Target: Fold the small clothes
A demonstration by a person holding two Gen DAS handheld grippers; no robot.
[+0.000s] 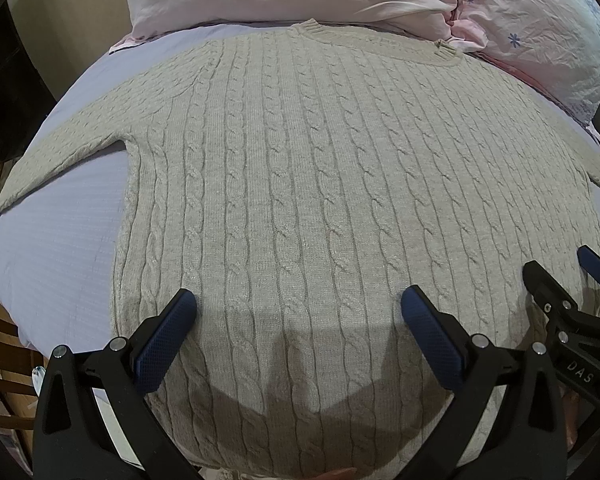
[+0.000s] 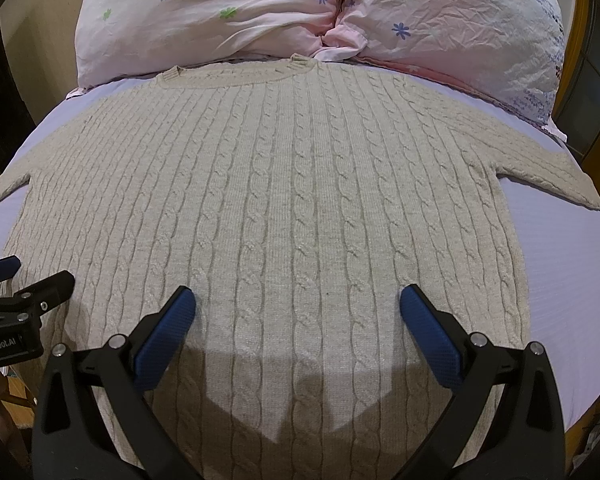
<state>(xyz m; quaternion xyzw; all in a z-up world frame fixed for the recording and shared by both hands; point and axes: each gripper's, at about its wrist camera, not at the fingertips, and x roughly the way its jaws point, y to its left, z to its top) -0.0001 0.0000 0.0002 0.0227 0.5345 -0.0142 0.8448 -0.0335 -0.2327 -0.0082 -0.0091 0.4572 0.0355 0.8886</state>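
On the bed (image 1: 60,240), your sweater (image 1: 300,180) lies flat, collar away from you; both the left hand-held gripper (image 1: 299,312) and right hand-held gripper (image 2: 298,308) hover wide, empty, above its hem.

Two pink floral pillows (image 2: 260,20) lie on a lavender bedsheet (image 1: 60,240).

Sweater hem: the sweater (image 1: 300,184) runs past the near edge in both views; hem not visible.
Left sleeve end: cut off at left edge of left wrist view.
Right sleeve end: cut off at right edge of right wrist view.
Pillows (image 2: 260,12): tops cropped by far edge.
Bed (image 1: 60,248): largely covered by sweater.
Right gripper (image 1: 580,276): partly cut off in left view.
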